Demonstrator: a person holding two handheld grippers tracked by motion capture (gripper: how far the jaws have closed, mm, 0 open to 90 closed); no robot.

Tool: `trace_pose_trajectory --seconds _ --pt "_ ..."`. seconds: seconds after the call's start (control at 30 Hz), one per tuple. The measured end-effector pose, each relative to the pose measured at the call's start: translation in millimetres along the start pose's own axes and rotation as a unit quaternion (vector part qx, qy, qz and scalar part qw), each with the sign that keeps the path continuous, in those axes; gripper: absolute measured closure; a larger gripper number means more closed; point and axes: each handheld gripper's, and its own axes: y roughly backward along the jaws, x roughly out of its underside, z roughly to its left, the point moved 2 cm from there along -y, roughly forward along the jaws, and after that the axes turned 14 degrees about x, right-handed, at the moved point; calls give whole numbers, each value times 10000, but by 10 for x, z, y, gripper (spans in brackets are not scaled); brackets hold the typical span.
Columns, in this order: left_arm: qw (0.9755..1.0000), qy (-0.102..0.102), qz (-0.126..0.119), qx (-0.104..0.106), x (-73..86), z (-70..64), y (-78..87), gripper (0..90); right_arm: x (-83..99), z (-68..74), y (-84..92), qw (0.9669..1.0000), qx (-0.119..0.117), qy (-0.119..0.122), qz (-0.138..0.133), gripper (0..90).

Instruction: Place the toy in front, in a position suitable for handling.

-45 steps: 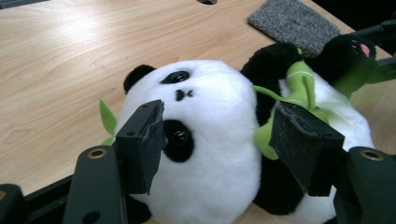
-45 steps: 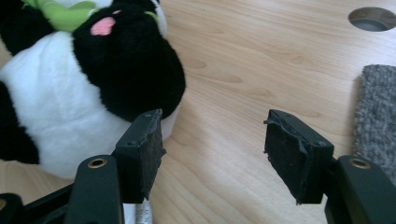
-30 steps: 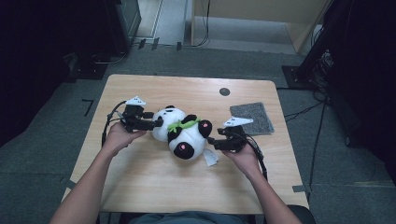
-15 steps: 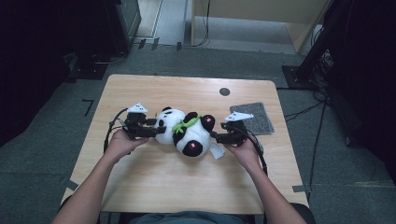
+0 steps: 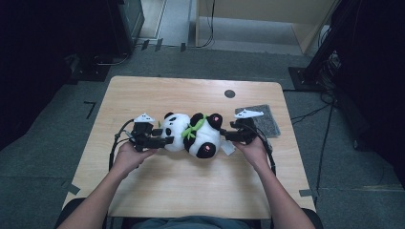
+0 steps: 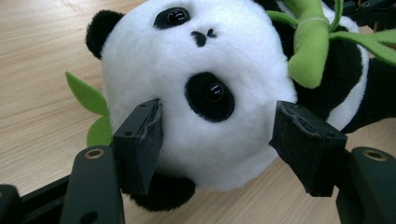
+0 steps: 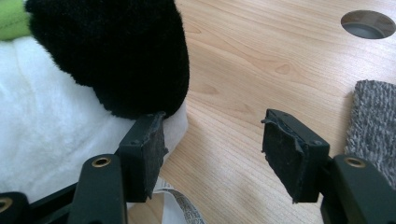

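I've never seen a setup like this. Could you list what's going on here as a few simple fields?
Toy: panda plush lying on the wooden table
Left gripper: open, jaws either side of the panda's head
Right gripper: open, one jaw against the panda's black limb
Nearby: grey cloth beside the right hand

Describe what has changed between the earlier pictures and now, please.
Both hands moved inward along the table toward the panda toy, which lies in the same place. The left gripper now has the panda's head between its open jaws, one pad against the plush. The right gripper has come up to the panda's black limb; its jaws have just been closing, with bare table between them. The grey cloth stayed put.
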Motion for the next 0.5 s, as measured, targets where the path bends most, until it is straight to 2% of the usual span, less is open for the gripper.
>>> trace_pose_trajectory --seconds 0.07,0.13,0.17,0.2,0.33,0.37,0.4,0.5 --pt "10000 -8 -28 32 -5 21 13 351 -1 -11 6 10000 8 1 3 393" --pt "10000 18 -55 80 -17 37 28 347 -9 -65 25 10000 54 -35 -30 394" --pt "10000 -7 -42 73 -22 46 36 329 -18 -137 52 9998 119 -118 -51 395" --pt "10000 -16 -23 74 -25 56 41 329 -18 -137 52 9998 119 -118 -51 395" --pt "10000 -66 37 -62 -31 119 58 280 6 -341 75 9993 332 -148 -67 404" --pt "10000 -57 28 -41 -33 135 68 280 43 -452 61 9986 493 -187 -25 407" --pt "10000 -74 20 -31 -36 153 80 280 43 -452 61 9986 493 -187 -25 407" --pt "10000 -43 15 -51 -36 199 111 281 84 -610 6 9972 716 -222 39 409"
